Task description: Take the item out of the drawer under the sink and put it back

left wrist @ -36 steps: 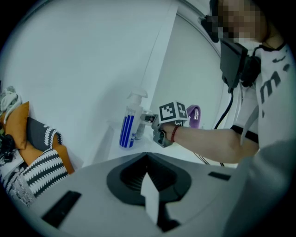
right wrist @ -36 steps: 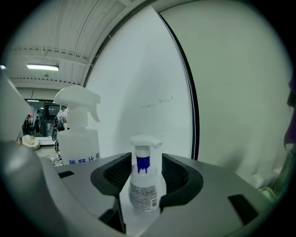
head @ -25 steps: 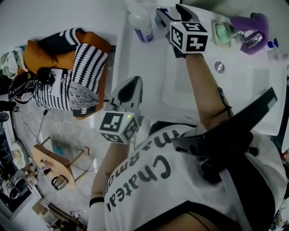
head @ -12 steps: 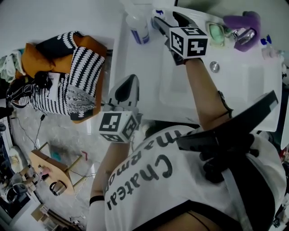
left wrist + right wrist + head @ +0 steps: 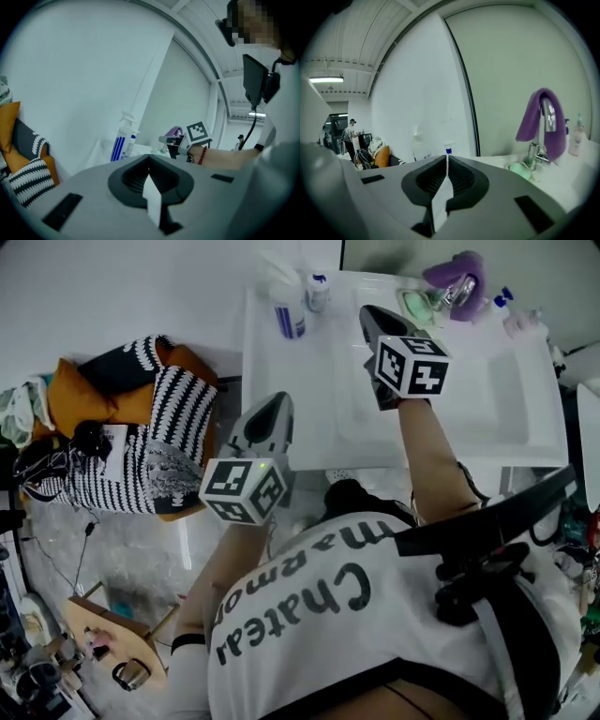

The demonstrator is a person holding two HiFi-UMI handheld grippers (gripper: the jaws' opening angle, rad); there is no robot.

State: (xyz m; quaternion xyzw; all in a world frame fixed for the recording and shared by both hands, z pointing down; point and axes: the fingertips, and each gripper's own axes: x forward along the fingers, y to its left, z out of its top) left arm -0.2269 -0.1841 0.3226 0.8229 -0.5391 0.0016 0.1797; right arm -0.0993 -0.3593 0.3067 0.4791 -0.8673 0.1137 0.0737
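On the sink point(image 5: 281, 381), top centre, we see a small blue-capped white bottle point(image 5: 317, 289); left gripper point(image 5: 270, 413) jaws pressed together, right gripper point(image 5: 375, 320) jaws just closed, both empty.

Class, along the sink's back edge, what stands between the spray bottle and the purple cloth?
Head view: a small blue-capped bottle beside the spray bottle, then a green soap dish next to the purple cloth.

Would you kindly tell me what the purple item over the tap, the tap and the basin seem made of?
Purple cloth: soft fabric, probably microfibre; it hangs in limp folds.
Tap: shiny metal, likely chromed; it shows bright reflections.
Basin: glossy white, ceramic or resin; it looks smooth and seamless.
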